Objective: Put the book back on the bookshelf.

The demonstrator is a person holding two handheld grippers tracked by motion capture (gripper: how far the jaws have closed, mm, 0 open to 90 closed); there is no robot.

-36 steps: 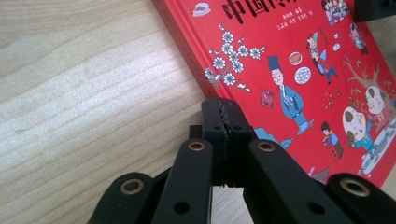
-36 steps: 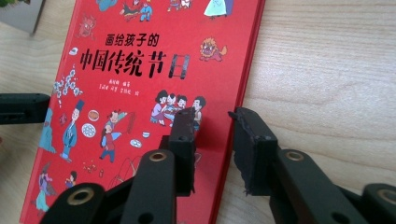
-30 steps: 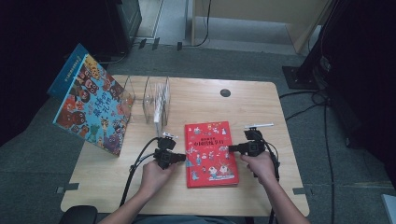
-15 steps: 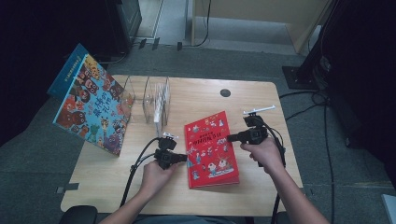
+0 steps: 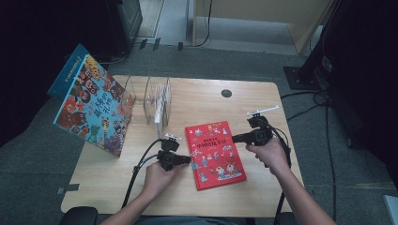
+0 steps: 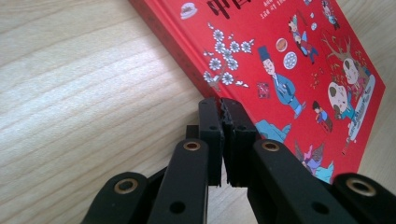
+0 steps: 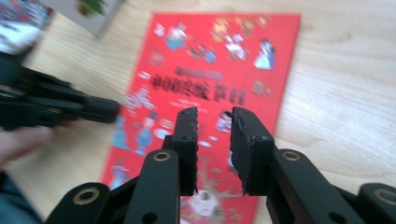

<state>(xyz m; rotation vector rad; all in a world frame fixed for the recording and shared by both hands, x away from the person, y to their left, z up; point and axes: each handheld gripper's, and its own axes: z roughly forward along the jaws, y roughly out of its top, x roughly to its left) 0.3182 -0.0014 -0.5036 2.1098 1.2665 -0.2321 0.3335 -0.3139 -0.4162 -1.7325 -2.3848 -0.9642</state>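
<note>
Your left gripper (image 5: 187, 160) sits at the left edge of the flat red hardcover picture book (image 5: 214, 152), jaws pressed together with nothing between them, tips right at the book's spine. The book lies on the light wooden table (image 5: 197, 101), toward its near edge, right of centre. Your right gripper (image 5: 234, 138) hovers over the book's right edge, jaws slightly apart and just been opening, pinching nothing.

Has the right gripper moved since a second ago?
Yes. In the high view the right gripper has gone up the picture along the red book's right edge, toward the table's far side; a gap shows between its jaws.
</note>
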